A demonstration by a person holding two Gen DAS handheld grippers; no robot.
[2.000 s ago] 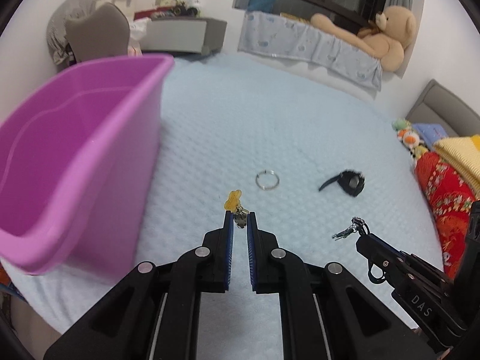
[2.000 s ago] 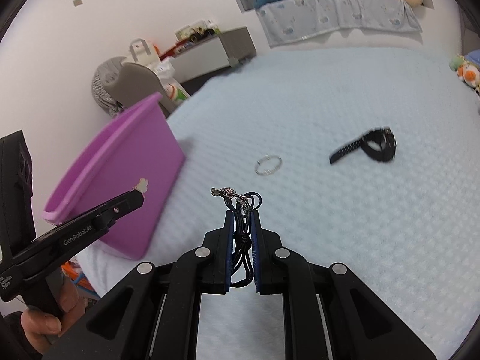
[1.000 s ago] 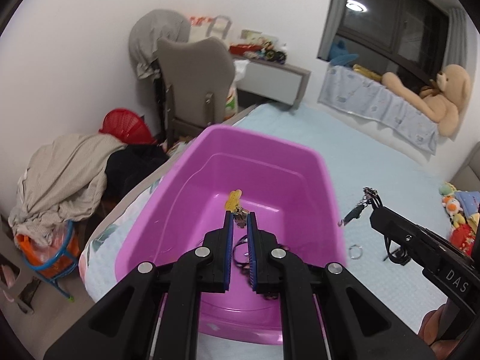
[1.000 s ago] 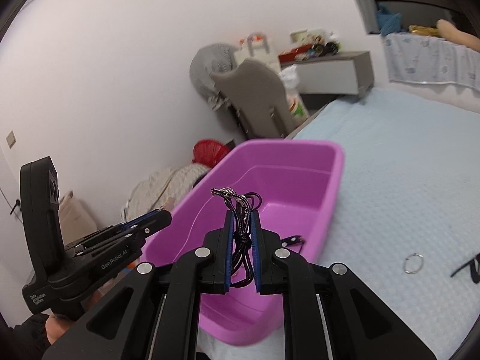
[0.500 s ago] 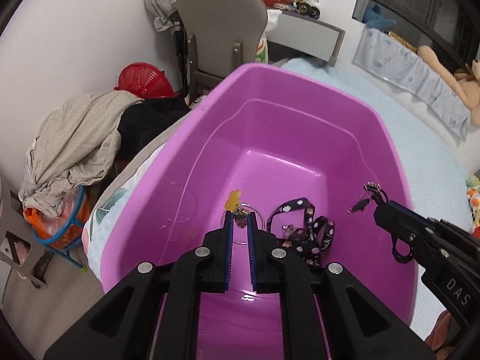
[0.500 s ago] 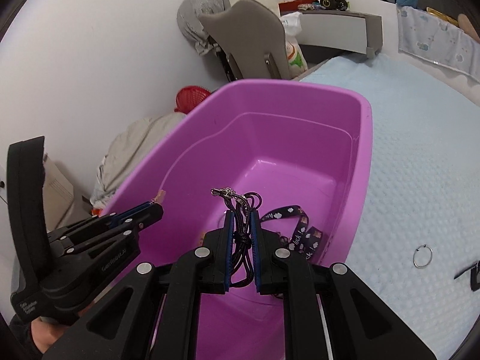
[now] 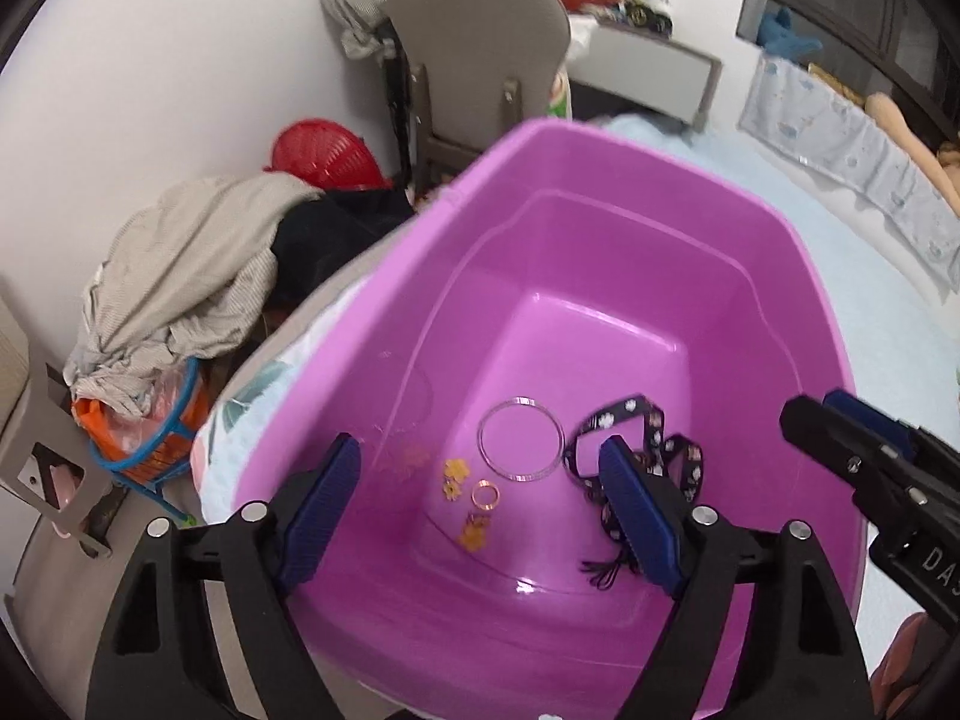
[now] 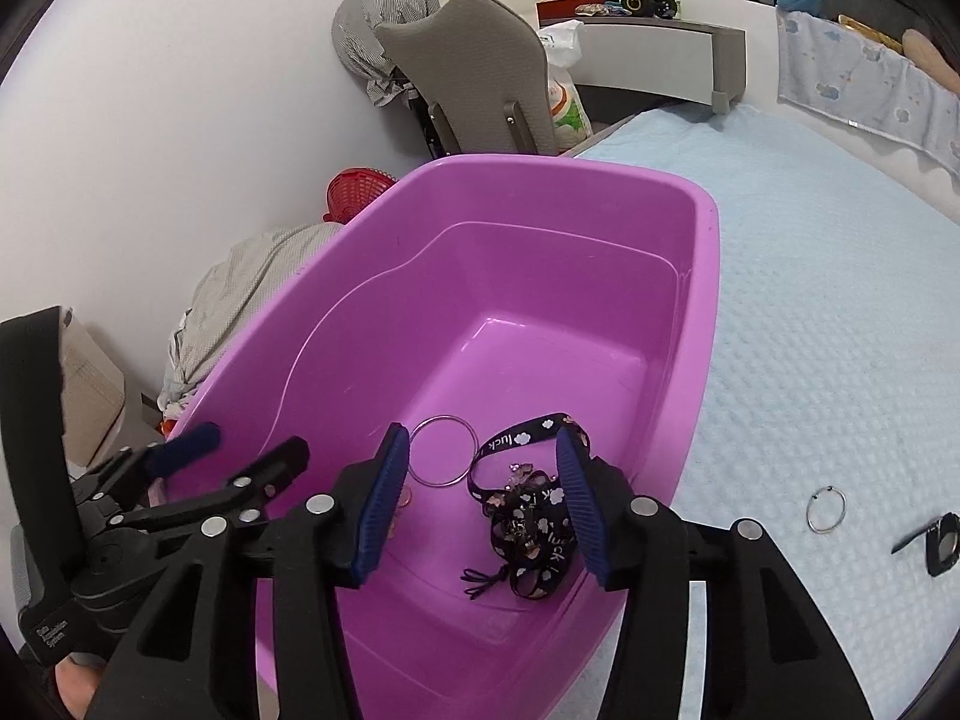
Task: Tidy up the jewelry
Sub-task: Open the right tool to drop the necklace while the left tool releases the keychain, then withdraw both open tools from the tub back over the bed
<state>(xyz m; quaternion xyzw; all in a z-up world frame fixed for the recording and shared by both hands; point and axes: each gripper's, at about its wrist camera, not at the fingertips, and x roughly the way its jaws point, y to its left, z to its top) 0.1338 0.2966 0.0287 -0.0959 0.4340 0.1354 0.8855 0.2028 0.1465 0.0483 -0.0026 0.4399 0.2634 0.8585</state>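
This is a bedroom in a home. A bed with a pale blue textured cover [image 8: 828, 312] fills the right side, with a grey padded chair [image 8: 474, 66] and a grey desk [image 8: 654, 54] cluttered with small things against the white wall. A heap of clothes [image 7: 192, 264] and a red basket [image 7: 324, 153] lie on the floor.

Left gripper [image 7: 480, 501] angled steeply down, jaws just opened wide, nothing between the blue pads [image 7: 635, 503]. Right gripper [image 8: 483, 498] same downward tilt, jaws just opened about halfway, nothing clamped. Both sit side by side, close but apart; holder's hand [image 8: 72, 684] partly visible under left gripper
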